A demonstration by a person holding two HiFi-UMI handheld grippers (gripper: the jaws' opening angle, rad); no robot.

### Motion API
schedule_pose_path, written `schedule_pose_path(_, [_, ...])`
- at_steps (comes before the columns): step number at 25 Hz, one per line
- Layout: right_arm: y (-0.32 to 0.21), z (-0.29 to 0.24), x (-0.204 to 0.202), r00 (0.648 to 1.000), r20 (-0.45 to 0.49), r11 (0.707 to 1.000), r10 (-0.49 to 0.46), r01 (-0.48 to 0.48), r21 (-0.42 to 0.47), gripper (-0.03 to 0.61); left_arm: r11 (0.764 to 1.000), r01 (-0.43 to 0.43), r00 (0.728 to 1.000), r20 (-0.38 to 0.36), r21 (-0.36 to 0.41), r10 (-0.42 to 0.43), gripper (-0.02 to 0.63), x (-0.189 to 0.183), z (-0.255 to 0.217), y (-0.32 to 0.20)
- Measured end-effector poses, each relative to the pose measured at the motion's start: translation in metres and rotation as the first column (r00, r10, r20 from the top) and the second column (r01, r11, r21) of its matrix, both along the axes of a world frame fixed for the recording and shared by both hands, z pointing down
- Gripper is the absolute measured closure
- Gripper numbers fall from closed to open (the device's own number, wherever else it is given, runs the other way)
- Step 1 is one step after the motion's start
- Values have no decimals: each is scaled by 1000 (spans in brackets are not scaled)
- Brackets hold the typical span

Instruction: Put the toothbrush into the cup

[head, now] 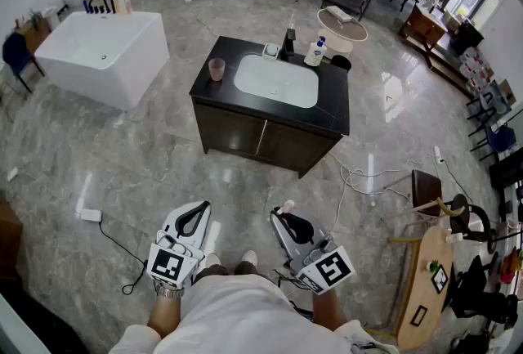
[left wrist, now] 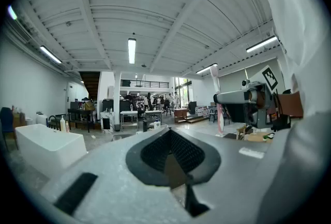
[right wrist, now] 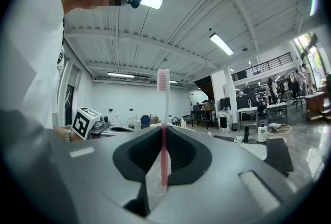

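Note:
A pink cup (head: 216, 69) stands on the left end of the black vanity top (head: 337, 103), beside the white basin (head: 275, 80), a few steps ahead of me. My right gripper (head: 286, 218) is held close to my body, shut on a pink-and-white toothbrush (right wrist: 163, 114). The brush stands upright between the jaws, bristle head on top, and its tip (head: 288, 204) pokes out past them. My left gripper (head: 194, 218) hangs beside it at my left, jaws shut with nothing between them (left wrist: 176, 176). It also sees the right gripper (left wrist: 248, 99).
A white bathtub (head: 102, 54) stands left of the vanity. A faucet (head: 288, 42) and a soap bottle (head: 315, 54) sit behind the basin. Cables (head: 359, 177) trail on the floor right of the vanity, and a wooden table (head: 429, 279) stands at my right.

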State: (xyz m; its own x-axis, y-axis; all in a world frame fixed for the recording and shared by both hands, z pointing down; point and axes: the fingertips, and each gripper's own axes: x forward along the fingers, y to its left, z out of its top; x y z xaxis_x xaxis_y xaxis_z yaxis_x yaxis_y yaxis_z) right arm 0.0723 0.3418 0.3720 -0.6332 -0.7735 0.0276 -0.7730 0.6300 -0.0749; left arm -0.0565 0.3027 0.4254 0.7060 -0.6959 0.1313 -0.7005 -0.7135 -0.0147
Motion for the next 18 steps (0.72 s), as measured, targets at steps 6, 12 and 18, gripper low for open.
schedule_pose_path(6, [-2,7,-4,999,-3,999,-37,38,7,540,1000,14,1000,-4,17,-14,615,-1,1,-2])
schedule_pose_path(12, [-3,4,-14,998,-3,998,-68,68,20,538,1000,27,998,-49,12,-26,615,-8,-7,3])
schedule_pose_path(18, [0,1,-15,997,1,996,-81,81,29,538,999,33,998,-48,11,-33,615,-8,-6,9])
